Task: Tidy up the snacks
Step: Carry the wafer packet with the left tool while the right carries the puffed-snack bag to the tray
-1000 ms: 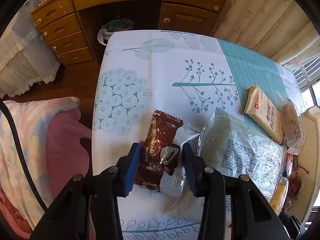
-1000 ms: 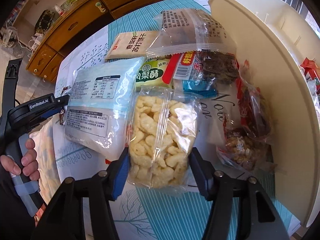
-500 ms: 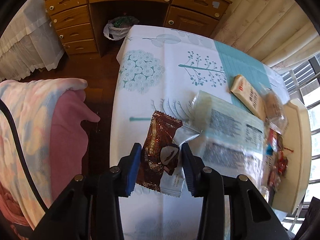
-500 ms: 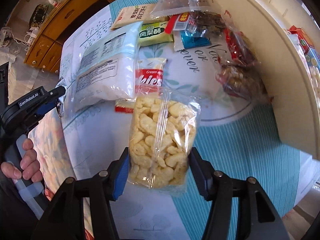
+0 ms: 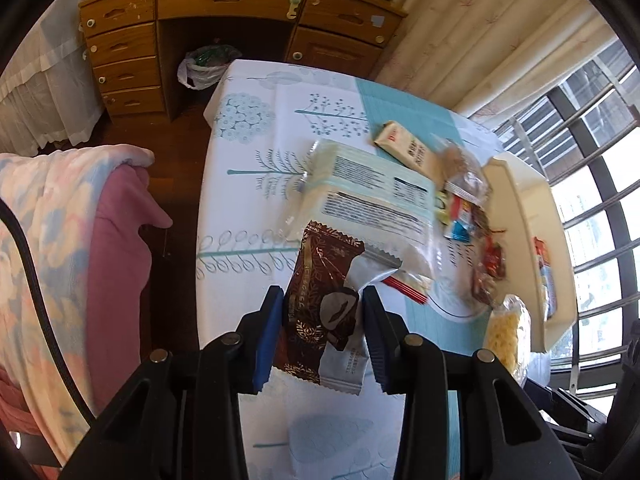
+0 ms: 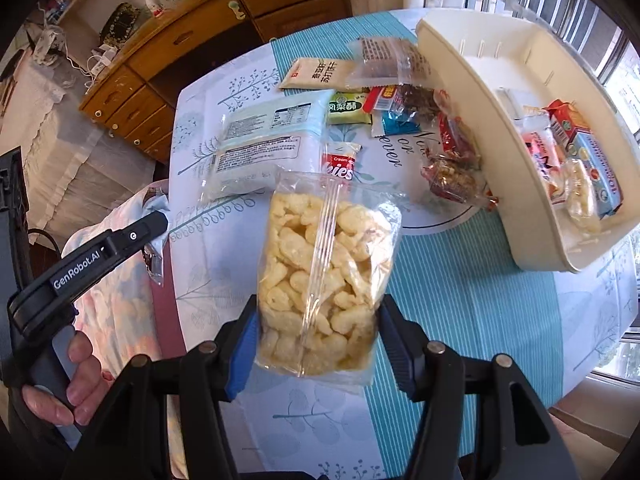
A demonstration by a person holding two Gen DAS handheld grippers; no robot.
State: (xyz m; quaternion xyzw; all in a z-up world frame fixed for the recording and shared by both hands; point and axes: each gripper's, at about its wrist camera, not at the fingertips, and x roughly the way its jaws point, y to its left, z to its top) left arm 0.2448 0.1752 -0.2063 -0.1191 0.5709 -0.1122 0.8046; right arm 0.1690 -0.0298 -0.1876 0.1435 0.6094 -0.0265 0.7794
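Both snack packets have risen off the floral tablecloth [image 6: 460, 300] since earlier.
Left gripper [image 5: 322, 320] clamps the brown chocolate wrapper [image 5: 320, 300]; right gripper [image 6: 318, 344] clamps the clear puffed-snack bag [image 6: 324, 280], both lengthwise pointing away, above the table.

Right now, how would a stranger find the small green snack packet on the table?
Start at the cream tray near the window. In the loose pile beside it, the green packet lies between the big white bag and a red-labelled one. It is the only green wrapper.
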